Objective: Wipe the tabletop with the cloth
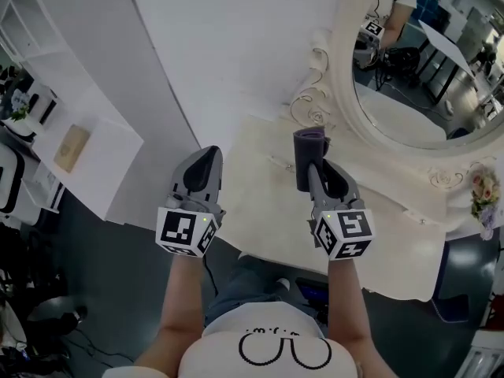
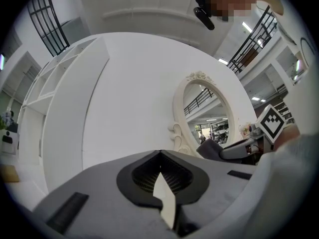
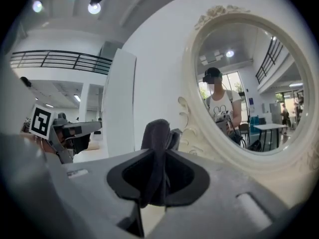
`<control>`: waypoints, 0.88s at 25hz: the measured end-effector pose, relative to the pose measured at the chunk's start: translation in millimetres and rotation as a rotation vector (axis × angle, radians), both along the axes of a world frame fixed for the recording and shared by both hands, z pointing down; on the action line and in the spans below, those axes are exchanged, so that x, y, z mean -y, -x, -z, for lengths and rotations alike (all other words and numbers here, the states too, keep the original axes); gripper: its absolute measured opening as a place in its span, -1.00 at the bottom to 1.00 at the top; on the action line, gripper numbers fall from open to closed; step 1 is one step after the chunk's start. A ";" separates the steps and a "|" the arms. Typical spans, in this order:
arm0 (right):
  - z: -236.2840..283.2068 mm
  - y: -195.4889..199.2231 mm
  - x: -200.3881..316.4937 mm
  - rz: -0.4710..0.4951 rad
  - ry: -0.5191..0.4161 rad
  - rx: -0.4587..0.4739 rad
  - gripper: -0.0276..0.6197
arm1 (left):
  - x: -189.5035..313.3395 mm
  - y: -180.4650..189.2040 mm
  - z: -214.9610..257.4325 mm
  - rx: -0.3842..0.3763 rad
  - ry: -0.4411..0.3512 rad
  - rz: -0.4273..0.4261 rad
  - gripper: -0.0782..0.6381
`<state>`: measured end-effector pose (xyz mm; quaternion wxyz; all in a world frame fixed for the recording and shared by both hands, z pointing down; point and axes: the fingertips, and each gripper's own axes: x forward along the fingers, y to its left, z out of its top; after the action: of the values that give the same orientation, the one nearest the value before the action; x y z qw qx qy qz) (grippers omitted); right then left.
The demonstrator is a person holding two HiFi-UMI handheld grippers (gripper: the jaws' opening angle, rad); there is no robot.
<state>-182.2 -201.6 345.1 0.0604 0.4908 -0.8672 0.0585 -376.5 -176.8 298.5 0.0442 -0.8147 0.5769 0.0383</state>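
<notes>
A dark grey cloth sticks up from my right gripper, which is shut on it above the cream tabletop. In the right gripper view the cloth runs folded through the jaws of the right gripper and rises past the tips. My left gripper hovers off the table's left edge, shut with nothing in it. In the left gripper view its tips meet, and the cloth shows to the right.
An oval mirror in an ornate cream frame stands at the back of the table, with pale flowers at its right foot. A white wall panel rises behind. White shelving stands to the left over a dark floor.
</notes>
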 end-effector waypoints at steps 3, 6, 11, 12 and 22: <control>-31.3 25.2 29.8 -0.046 0.119 0.006 -0.70 | 20.9 24.5 -15.5 -0.012 0.042 -0.014 -0.79; -59.9 47.0 64.3 -0.088 0.213 -0.010 -0.70 | 45.8 42.7 -28.0 -0.022 0.067 -0.040 -0.79; -106.4 82.1 108.1 -0.115 0.349 -0.119 -0.70 | 76.6 67.1 -49.4 -0.028 0.106 -0.077 -0.79; -114.4 86.2 115.5 -0.123 0.376 -0.143 -0.70 | 82.0 71.3 -53.0 -0.033 0.113 -0.080 -0.79; -159.2 96.7 155.1 -0.153 0.482 -0.462 -0.70 | 115.8 82.9 -86.5 -0.092 0.169 -0.119 -0.79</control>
<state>-278.9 -356.7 504.3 0.3649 0.5262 -0.7526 0.1536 -459.4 -292.6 385.0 -0.0537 -0.8458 0.5300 0.0294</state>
